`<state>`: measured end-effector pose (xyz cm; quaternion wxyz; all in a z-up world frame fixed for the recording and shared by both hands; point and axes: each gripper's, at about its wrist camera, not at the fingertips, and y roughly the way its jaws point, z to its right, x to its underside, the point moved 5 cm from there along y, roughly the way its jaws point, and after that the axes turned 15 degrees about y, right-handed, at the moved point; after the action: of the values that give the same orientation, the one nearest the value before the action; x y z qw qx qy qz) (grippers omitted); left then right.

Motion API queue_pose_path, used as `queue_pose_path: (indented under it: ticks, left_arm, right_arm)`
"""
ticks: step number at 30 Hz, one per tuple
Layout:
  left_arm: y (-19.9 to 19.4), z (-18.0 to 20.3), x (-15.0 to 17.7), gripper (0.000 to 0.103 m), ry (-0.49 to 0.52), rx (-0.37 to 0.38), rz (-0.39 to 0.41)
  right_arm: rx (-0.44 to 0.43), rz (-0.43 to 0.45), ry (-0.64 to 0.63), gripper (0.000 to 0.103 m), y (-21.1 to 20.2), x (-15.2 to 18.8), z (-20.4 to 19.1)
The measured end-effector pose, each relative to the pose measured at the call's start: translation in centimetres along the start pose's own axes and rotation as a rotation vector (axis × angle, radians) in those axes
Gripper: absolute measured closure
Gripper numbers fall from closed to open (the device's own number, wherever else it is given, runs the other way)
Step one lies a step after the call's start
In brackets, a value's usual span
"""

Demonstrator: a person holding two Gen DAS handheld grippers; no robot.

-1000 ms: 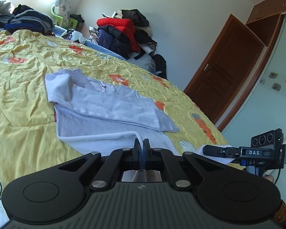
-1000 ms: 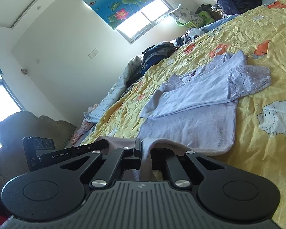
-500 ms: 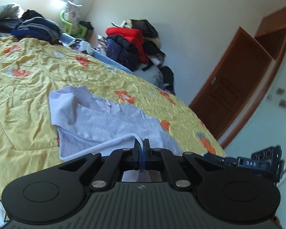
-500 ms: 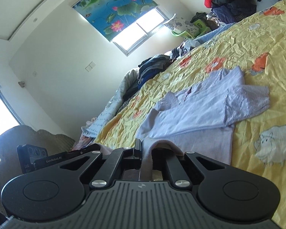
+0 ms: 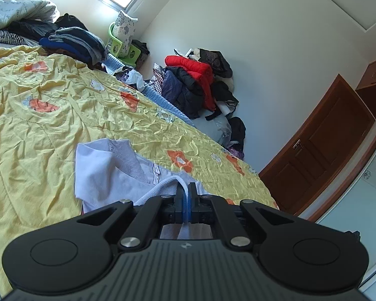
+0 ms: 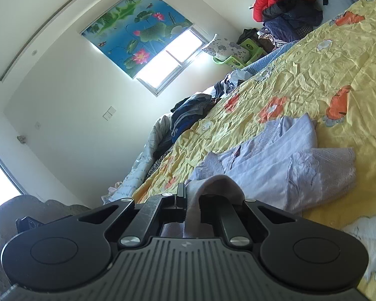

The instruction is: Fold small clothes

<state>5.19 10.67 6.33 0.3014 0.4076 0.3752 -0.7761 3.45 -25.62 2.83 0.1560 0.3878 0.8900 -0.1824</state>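
A small pale lavender top (image 5: 107, 173) is lying on the yellow flowered bedspread (image 5: 37, 115), partly folded: one sleeve is crossing over the body, and a lace-textured panel is showing beside the neckline. In the left wrist view it is sitting at about 6 o'clock of the picture, with its collar end toward 10 o'clock. The left gripper (image 5: 186, 195) is clamped tight on the top's white-edged hem, which is arching up from the bed into the pinch. In the right wrist view the top (image 6: 275, 165) is spreading toward 3 o'clock, its lace sleeve end lying folded across at the right edge. The right gripper (image 6: 191, 198) is pinching another part of the hem, and the cloth is humping up over the right finger and draping down between both fingers. A pile of jackets (image 5: 198, 85), red one on top, is resting against the wall at 12 o'clock beyond the bed. Folded dark clothes (image 5: 72, 42) are sitting at 11 o'clock on the far bed edge.
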Motion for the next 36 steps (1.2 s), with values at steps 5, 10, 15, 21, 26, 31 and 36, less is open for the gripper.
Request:
queue_pose_path:
  ticks: [5, 10, 15, 21, 26, 31, 36]
  left_arm:
    - [2.6, -0.9, -0.7, 0.101, -0.037, 0.009, -0.035]
    - [4.6, -2.0, -0.8, 0.101, -0.039, -0.024, -0.052]
    - [6.4, -3.8, -1.1, 0.101, -0.076, -0.055, -0.066]
    - [8.7, -5.8, -1.4, 0.101, -0.111, -0.093, -0.096]
    - [11.2, -7.6, -0.8, 0.101, -0.149, -0.127, -0.155]
    - [13.1, -8.5, 0.5, 0.101, -0.103, -0.203, -0.216]
    - [14.0, -8.4, 0.9, 0.101, -0.045, -0.244, -0.249]
  right_arm:
    - [0.013, -0.009, 0.017, 0.094, 1.9, -1.2, 1.0]
    - [0.041, -0.013, 0.045, 0.094, 3.5, -2.2, 2.6]
    - [0.053, -0.008, 0.079, 0.094, 4.8, -3.3, 3.9]
    - [0.061, 0.0, 0.127, 0.094, 6.7, -4.8, 5.3]
    - [0.092, -0.011, 0.139, 0.094, 8.7, -5.4, 6.4]
    - [0.12, -0.025, 0.156, 0.094, 10.2, -5.5, 7.9]
    - [0.145, -0.032, 0.166, 0.094, 10.9, -5.7, 9.0]
